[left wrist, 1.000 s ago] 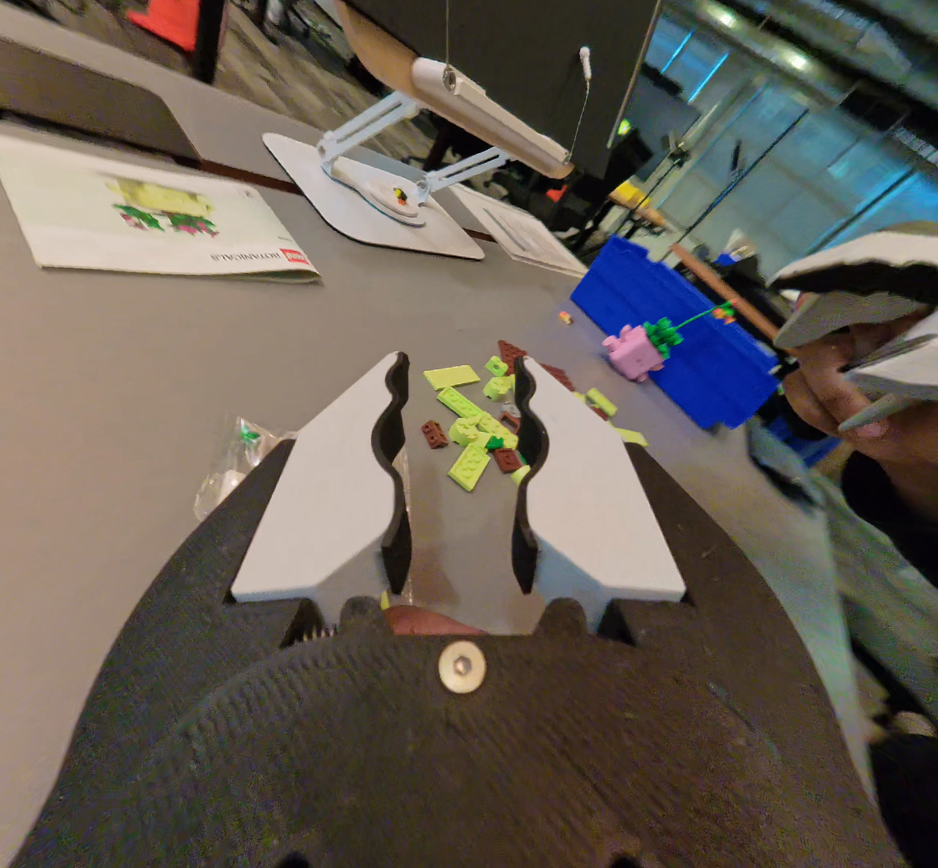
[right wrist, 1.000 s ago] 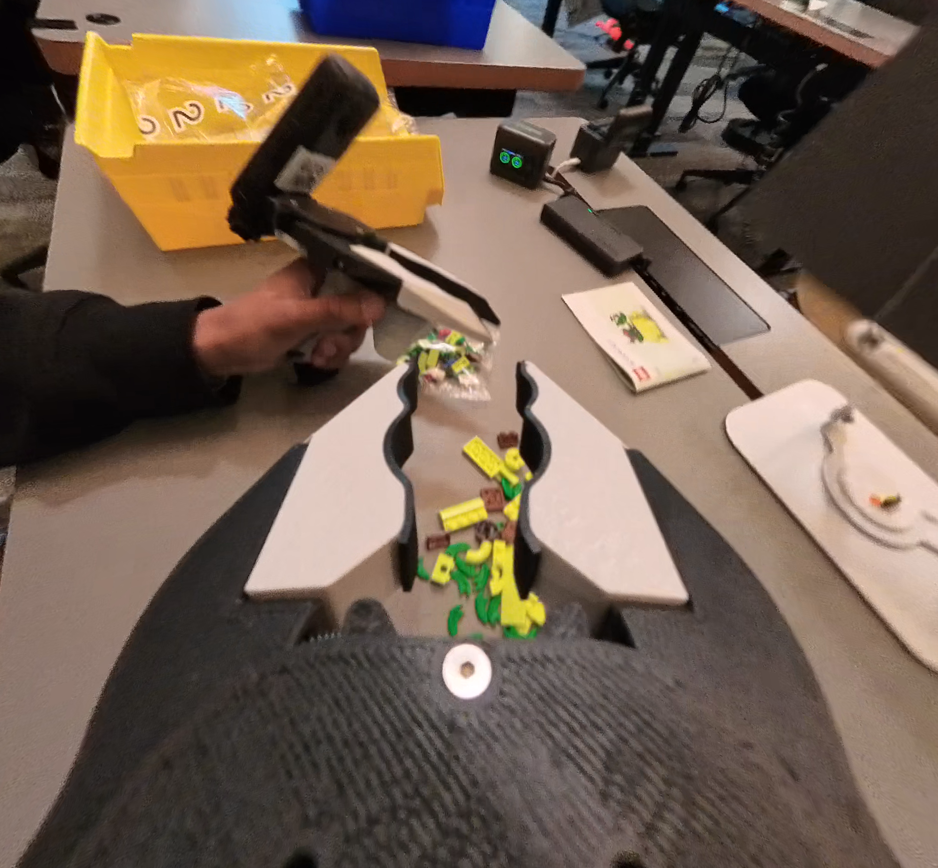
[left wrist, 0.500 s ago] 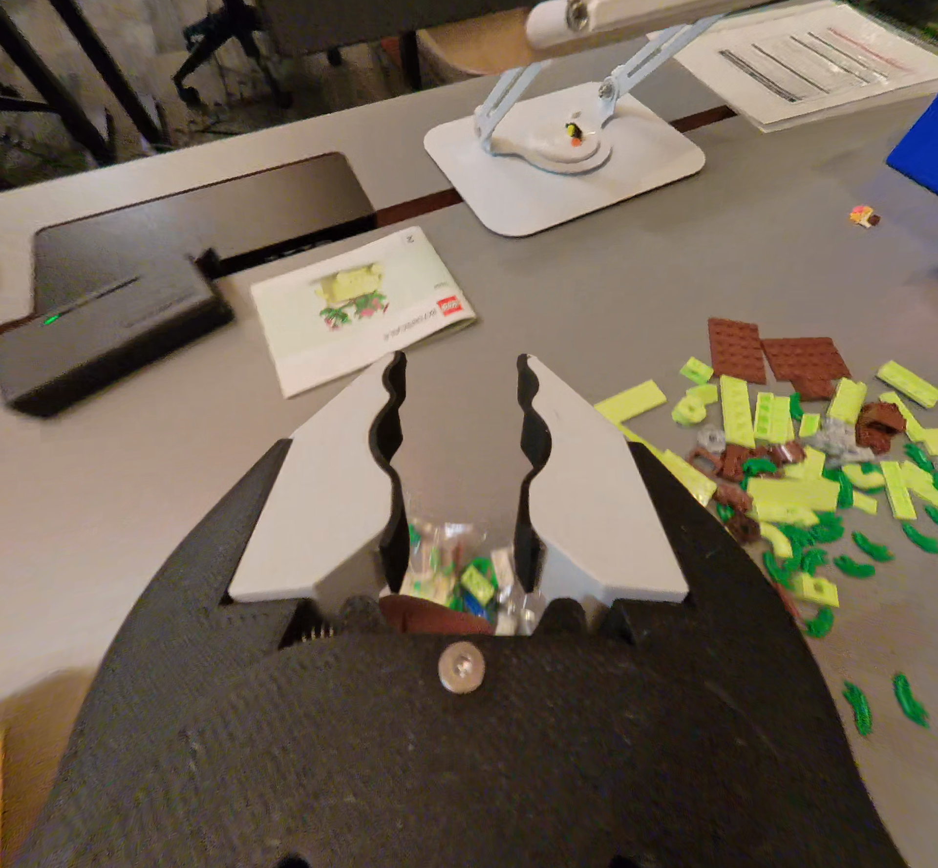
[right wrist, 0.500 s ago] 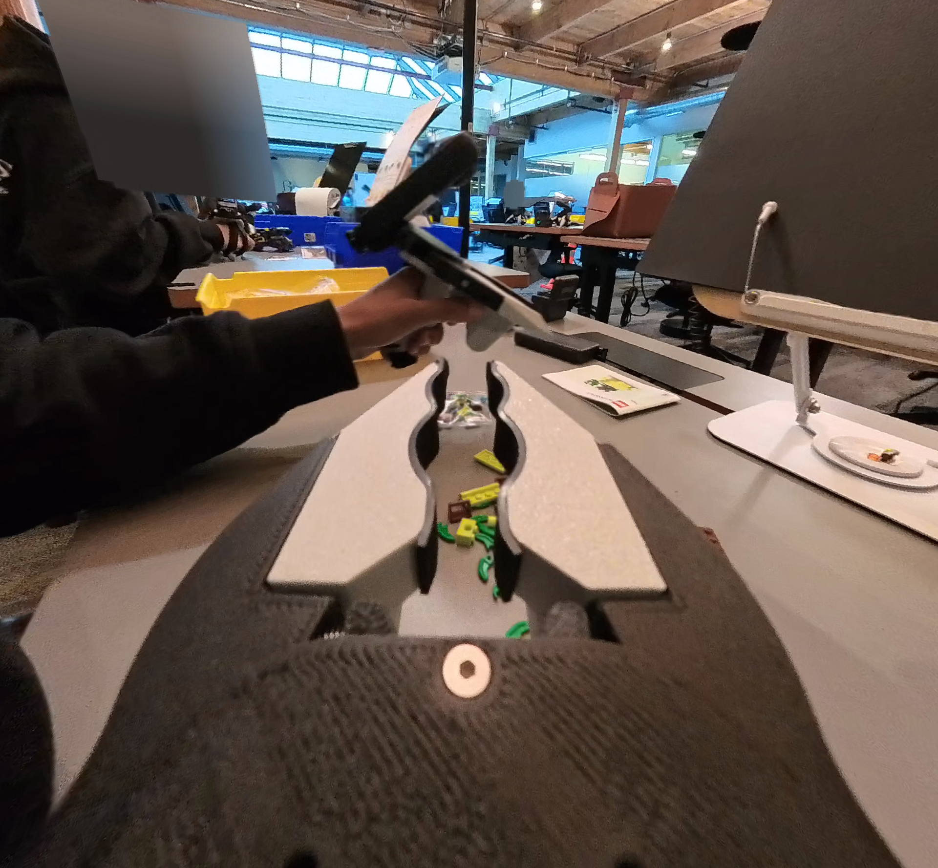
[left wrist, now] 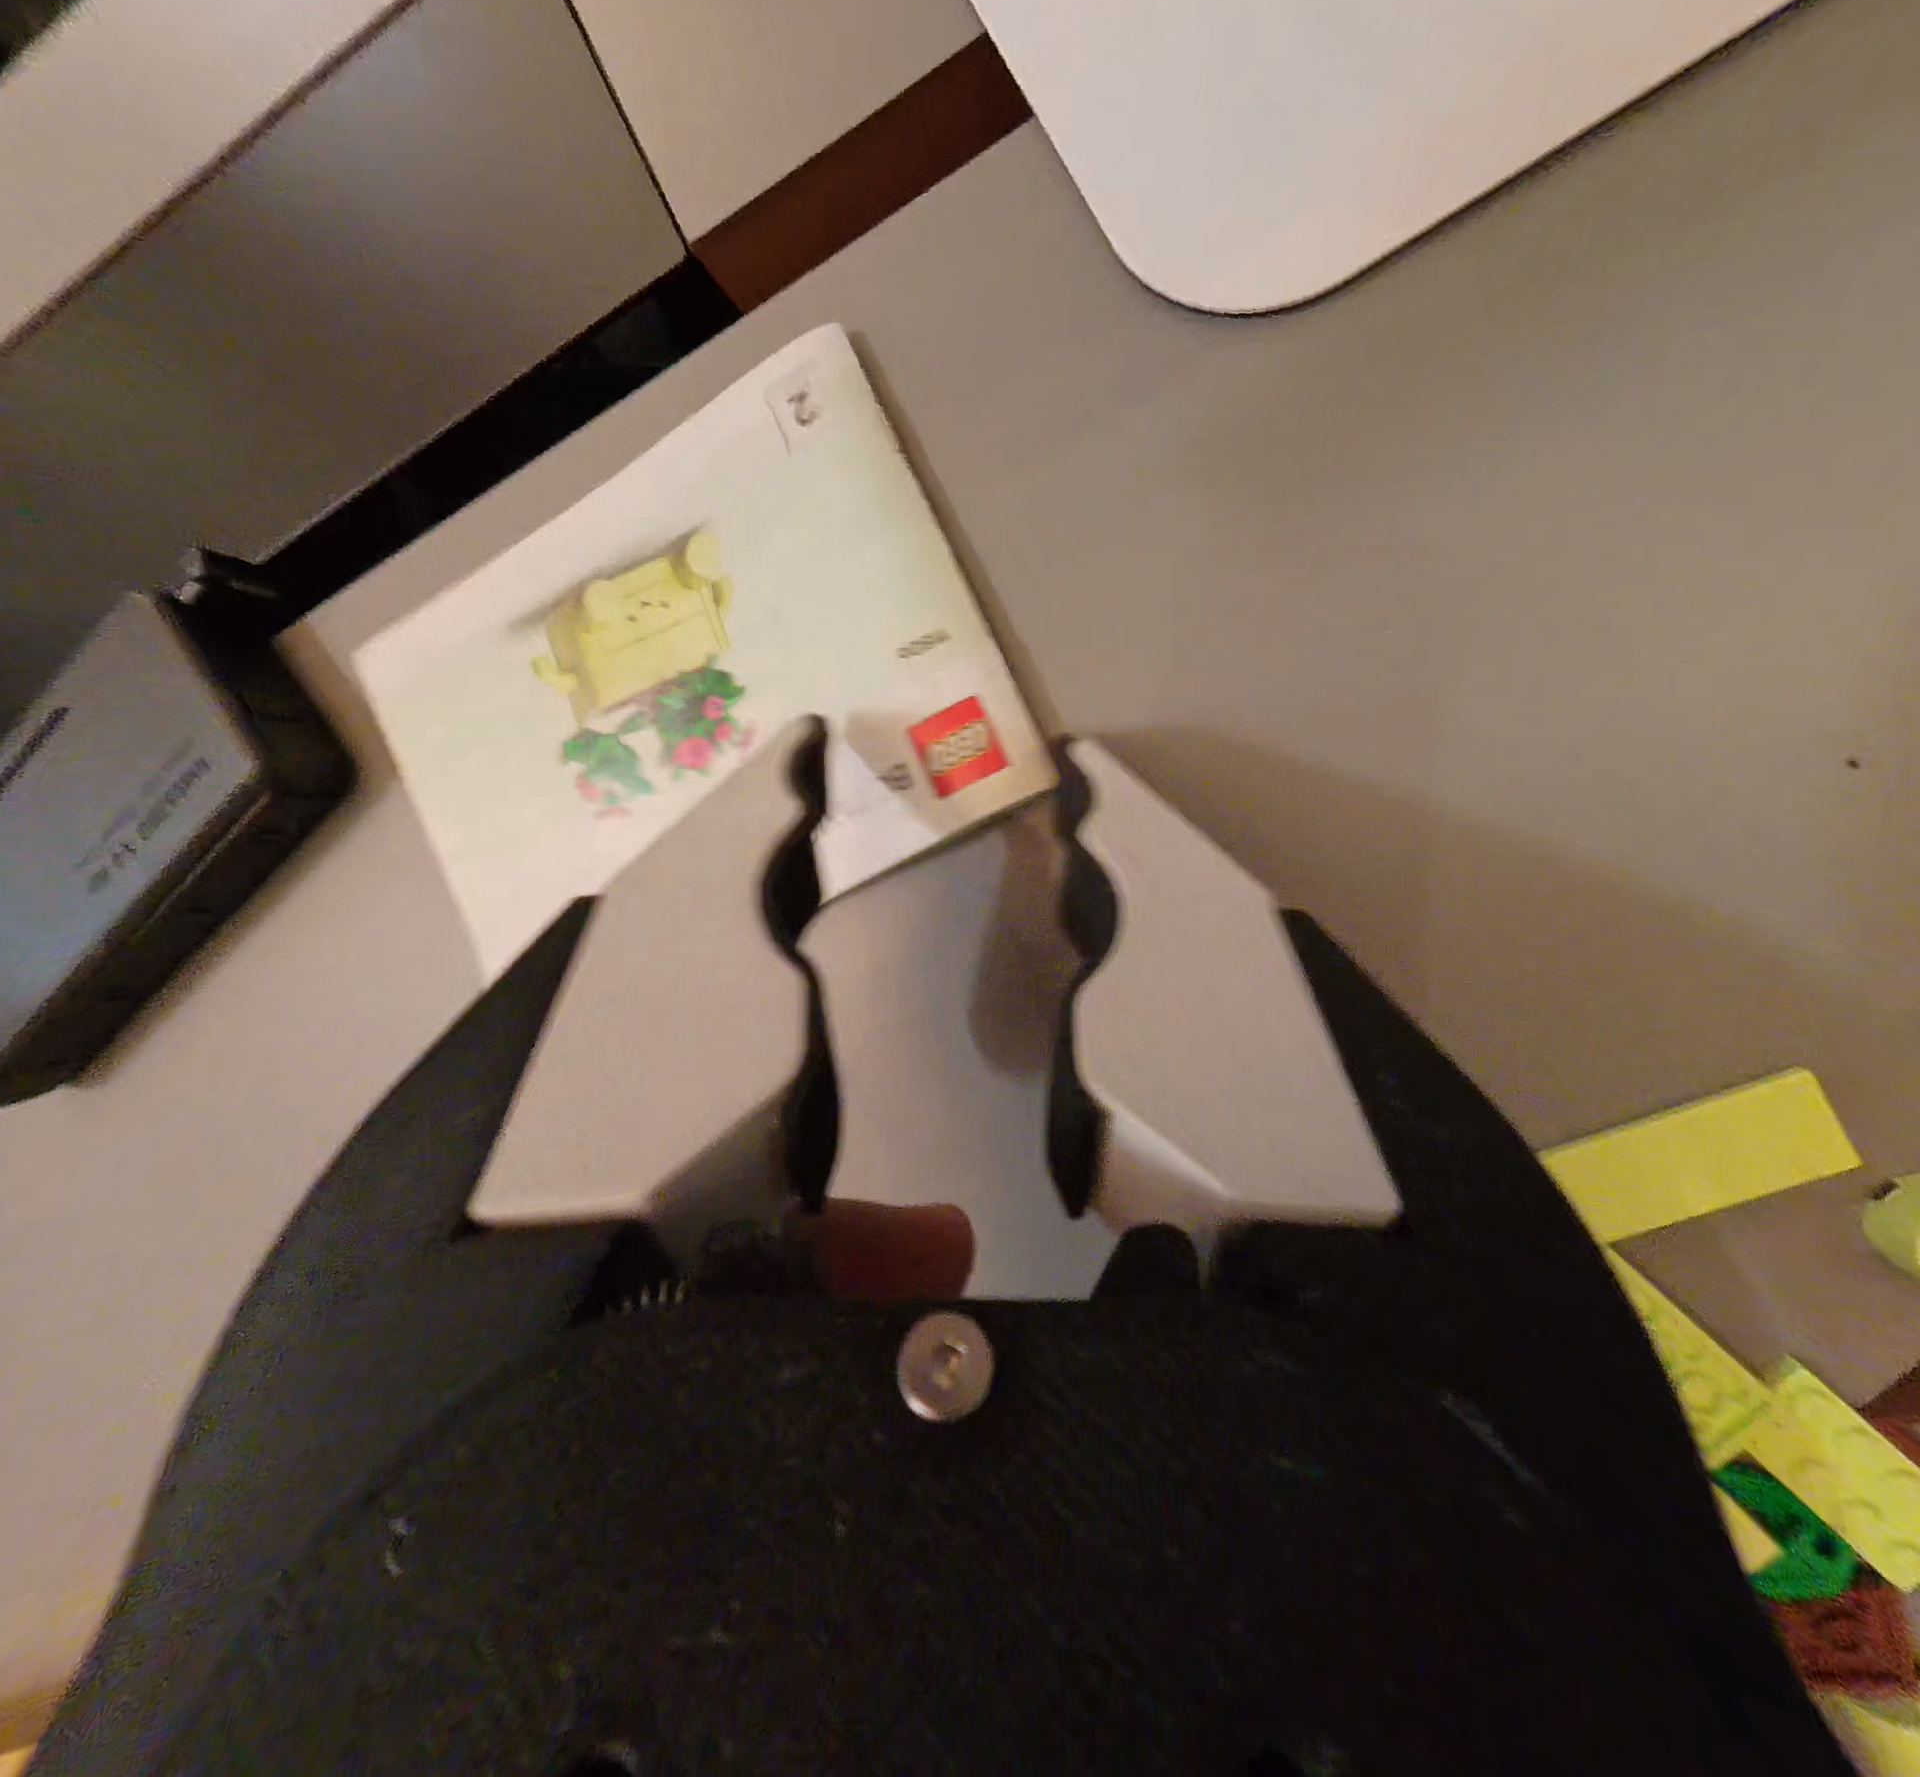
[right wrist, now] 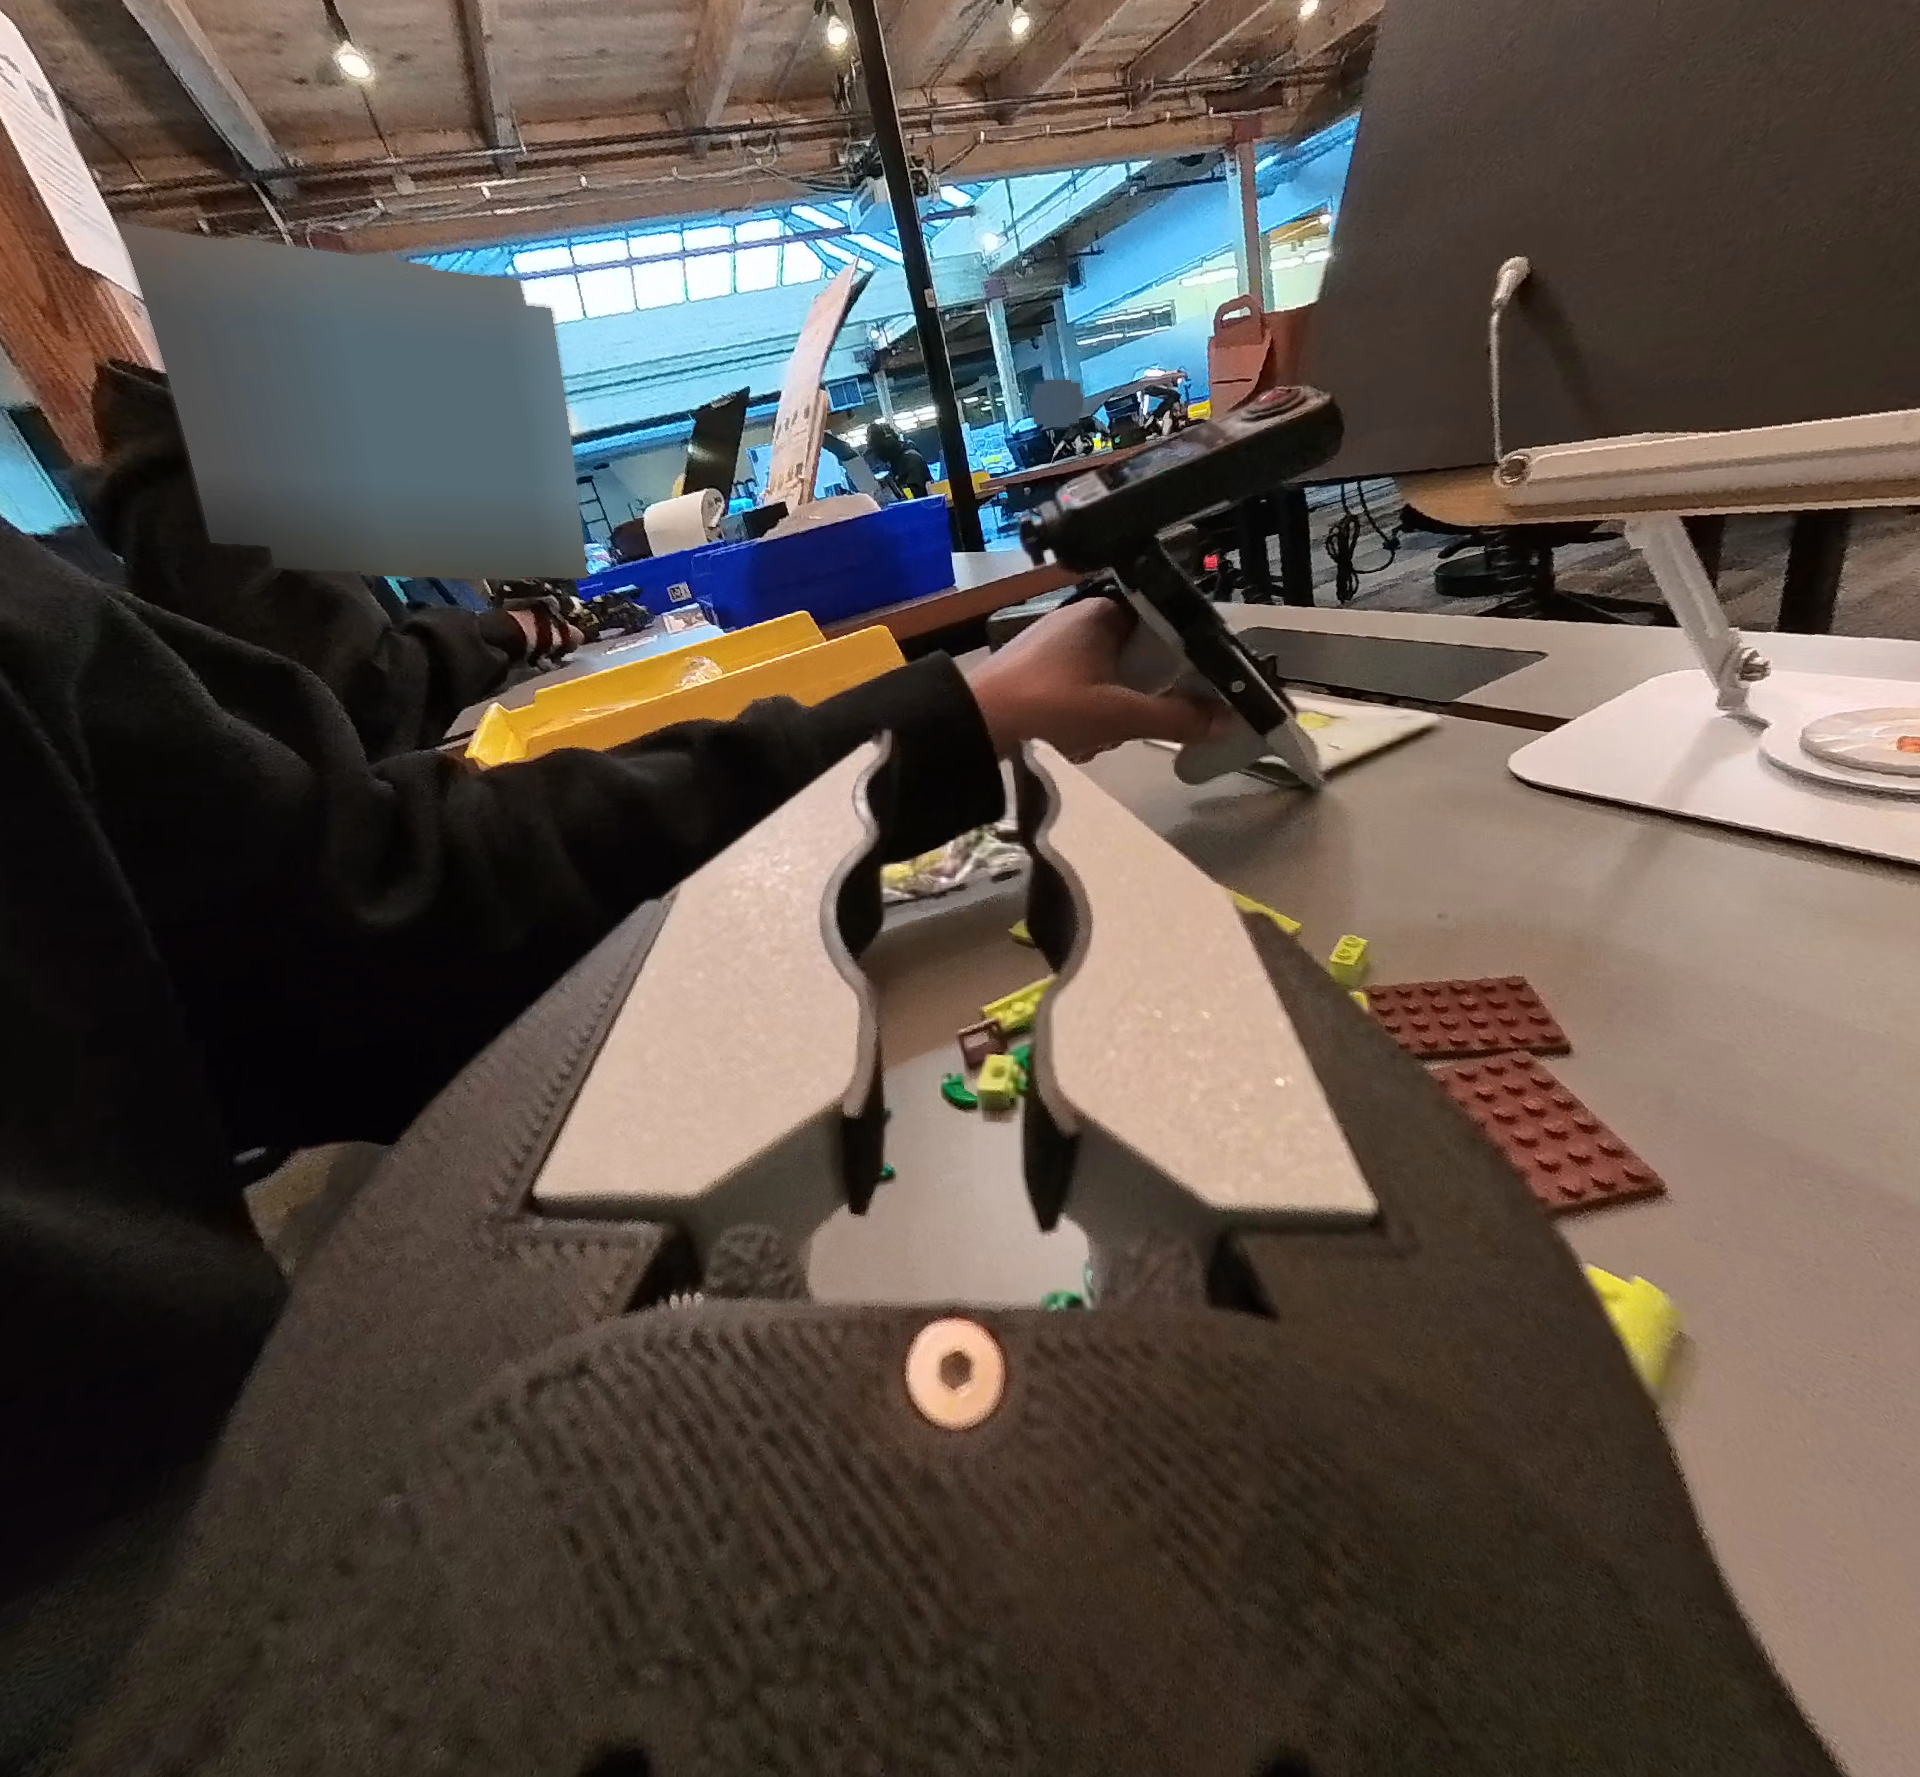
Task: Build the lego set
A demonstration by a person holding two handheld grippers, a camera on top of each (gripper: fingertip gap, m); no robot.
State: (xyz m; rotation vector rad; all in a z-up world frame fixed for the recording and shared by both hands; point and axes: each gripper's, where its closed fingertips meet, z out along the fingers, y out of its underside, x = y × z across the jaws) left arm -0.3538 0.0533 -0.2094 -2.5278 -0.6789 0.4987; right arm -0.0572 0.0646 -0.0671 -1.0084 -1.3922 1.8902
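My left claw (left wrist: 935, 771) is spread apart with nothing between its jaws, tipped down over the near corner of the instruction booklet (left wrist: 707, 647), which lies flat on the grey worktop (left wrist: 1455, 688). From my right wrist view the tips look to be at or just above the booklet's edge; I cannot tell whether they touch. My right claw (right wrist: 951, 777) is also apart and empty, held low over the loose lego pieces (right wrist: 997, 1073).

I judge the booklet to be light, thin and floppy, and flush with the worktop, so there is little for a jaw to get under. The best hold is probably that near corner or the stapled spine, pinched after one jaw tip slides beneath; a pinch in the middle would only crease the paper.

The small green and lime bricks are hard, light and slick, apt to skid or flick away, so I would take them squarely across their flat sides. The two brown plates (right wrist: 1496, 1062) beside them are stiff and thin: take them by an edge.

Further out, a black box (left wrist: 114, 823) sits left of the booklet, and a white stand base (left wrist: 1403, 65) beyond it.
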